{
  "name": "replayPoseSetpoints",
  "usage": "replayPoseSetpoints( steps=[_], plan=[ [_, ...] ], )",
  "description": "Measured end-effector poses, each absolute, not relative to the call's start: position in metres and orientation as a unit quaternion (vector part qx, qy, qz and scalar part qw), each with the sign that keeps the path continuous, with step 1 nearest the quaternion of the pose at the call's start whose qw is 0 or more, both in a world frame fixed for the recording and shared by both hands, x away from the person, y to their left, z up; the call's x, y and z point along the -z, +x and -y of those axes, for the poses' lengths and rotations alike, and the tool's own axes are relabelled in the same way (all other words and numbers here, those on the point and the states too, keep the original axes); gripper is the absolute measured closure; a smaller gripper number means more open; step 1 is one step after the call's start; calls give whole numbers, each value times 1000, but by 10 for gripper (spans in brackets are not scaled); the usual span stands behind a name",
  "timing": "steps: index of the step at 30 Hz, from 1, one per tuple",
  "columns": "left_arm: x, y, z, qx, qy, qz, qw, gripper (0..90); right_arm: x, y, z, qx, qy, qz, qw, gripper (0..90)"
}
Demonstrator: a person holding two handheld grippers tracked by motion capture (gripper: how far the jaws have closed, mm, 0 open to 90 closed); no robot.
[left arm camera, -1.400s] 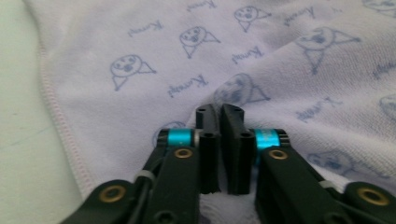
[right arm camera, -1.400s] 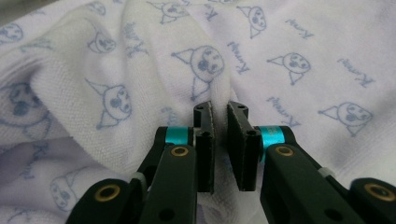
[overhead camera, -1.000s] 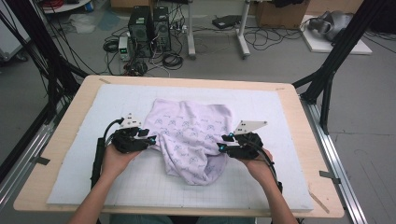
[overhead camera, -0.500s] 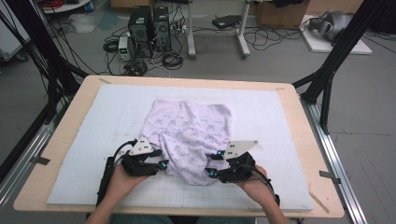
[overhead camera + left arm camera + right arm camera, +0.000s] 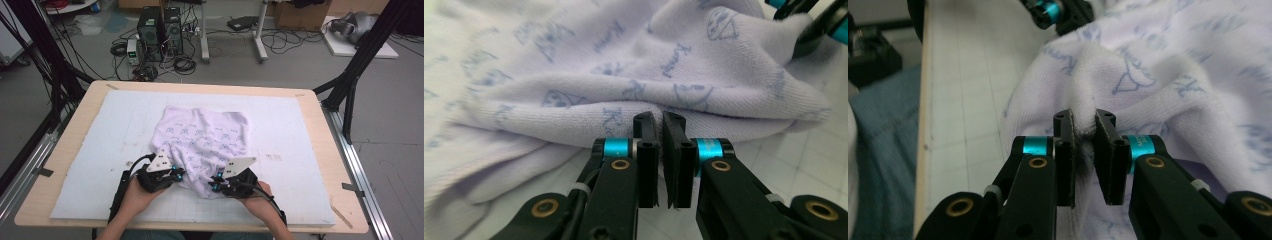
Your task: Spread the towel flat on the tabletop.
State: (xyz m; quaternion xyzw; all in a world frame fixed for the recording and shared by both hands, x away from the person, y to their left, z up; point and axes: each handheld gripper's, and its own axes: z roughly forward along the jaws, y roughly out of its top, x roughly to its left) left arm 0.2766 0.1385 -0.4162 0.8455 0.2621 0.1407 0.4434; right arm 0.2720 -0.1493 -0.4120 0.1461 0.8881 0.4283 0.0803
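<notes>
Both jaws just closed: left gripper [image 5: 660, 125] and right gripper [image 5: 1084, 125] pinch towel [image 5: 205, 140] at tabletop's near edge; blue print unreadable

The high view looks down and forward over the whole table [image 5: 70, 165] from afar, while both gripper views sit close behind their jaws, sharing the towel [image 5: 205, 140] ahead.
</notes>
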Motion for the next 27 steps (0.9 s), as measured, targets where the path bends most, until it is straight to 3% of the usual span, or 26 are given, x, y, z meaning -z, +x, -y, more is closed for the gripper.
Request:
replayPoseSetpoints(
  steps=[6,11,20,27],
  plan=[
    [369,273,-157,-169,817,-260,486,851,368,277,167,-459,166,-866,109,807],
    [345,283,-165,-209,806,-268,485,851,344,292,173,-455,180,-861,140,806],
    [388,353,-146,-183,824,-333,421,850,384,366,171,-389,266,-874,121,800],
    [423,380,-135,-148,838,-360,383,820,405,388,173,-378,292,-872,107,775]
  ],
)
